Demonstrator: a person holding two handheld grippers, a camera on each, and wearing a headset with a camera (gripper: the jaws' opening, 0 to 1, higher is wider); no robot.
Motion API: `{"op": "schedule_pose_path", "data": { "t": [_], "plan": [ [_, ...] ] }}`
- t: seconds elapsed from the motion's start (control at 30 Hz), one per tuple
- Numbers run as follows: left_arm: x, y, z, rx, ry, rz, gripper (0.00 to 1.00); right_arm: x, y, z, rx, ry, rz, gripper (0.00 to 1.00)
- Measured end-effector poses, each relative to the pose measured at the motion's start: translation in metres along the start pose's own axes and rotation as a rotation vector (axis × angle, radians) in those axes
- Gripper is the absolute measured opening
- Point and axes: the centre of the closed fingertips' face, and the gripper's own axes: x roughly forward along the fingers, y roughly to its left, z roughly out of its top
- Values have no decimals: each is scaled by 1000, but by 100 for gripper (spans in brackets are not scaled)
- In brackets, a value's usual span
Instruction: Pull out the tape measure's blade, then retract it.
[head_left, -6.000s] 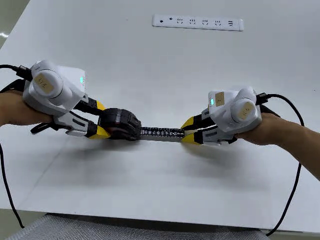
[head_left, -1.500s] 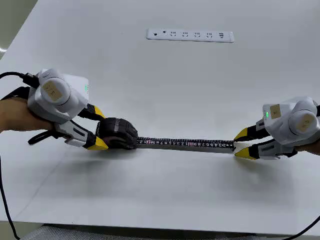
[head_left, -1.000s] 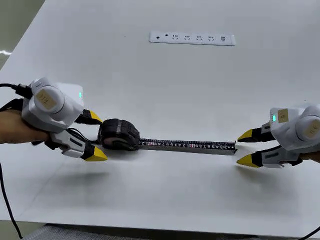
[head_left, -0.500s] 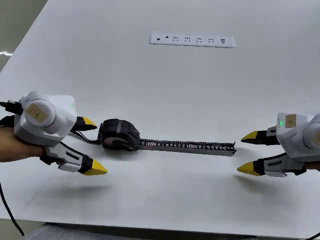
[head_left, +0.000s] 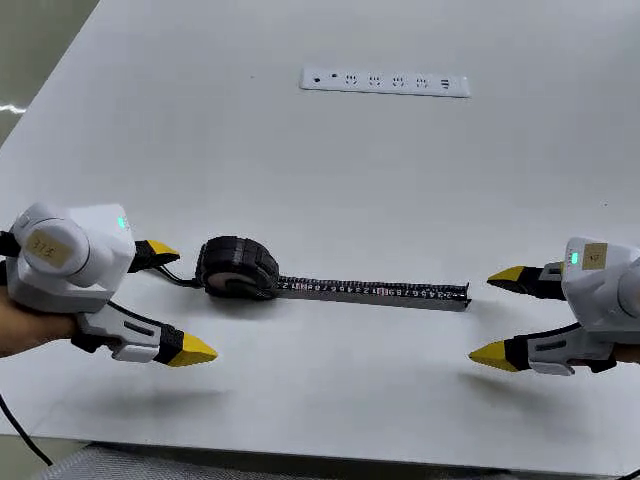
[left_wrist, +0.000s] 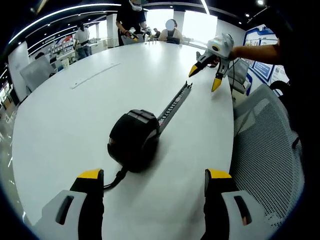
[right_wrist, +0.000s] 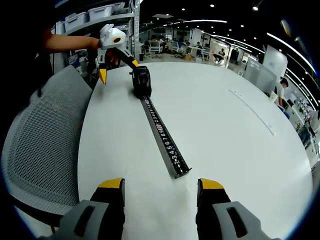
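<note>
The left hand-held gripper (head_left: 182, 299) and right hand-held gripper (head_left: 492, 314) gaped empty. The blade (head_left: 370, 291) looked thin and springy, best pinched at its end hook (head_left: 466, 293).

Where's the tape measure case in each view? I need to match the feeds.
Head view: case left of centre.
Left gripper view: case at centre, slightly left.
Right gripper view: case upper left of centre.
Shared landmark: the extended blade leading out of it.

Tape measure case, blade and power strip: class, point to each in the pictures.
tape measure case (head_left: 238, 268), head view, middle of the black housing.
blade (head_left: 375, 291), head view, midway along the drawn-out strip.
power strip (head_left: 385, 82), head view, centre of its white body.
</note>
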Motion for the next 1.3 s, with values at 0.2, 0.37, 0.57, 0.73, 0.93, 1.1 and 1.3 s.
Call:
{"op": "schedule_pose_path", "data": {
  "t": [0.2, 0.37, 0.57, 0.73, 0.93, 1.1, 1.3],
  "plan": [
    [1, -7, 3, -37, -38, 28, 83, -2, 7, 2, 34, -26, -22, 60],
    [3, -15, 4, -72, -72, 57, 87, -2, 10, 3, 58, -48, -44, 65],
    [0, -20, 5, -116, -104, 91, 89, -2, 12, 4, 98, -73, -60, 68],
    [-1, -23, 5, -152, -129, 114, 91, -2, 19, 5, 119, -93, -73, 71],
    [-5, -25, 9, -173, -153, 147, 94, -1, 25, 7, 148, -114, -93, 76],
    [-7, -28, 12, -188, -174, 180, 97, 0, 30, 10, 176, -132, -112, 82],
    [-8, -36, 14, -210, -191, 195, 99, -1, 34, 15, 221, -159, -129, 85]
  ]
}}
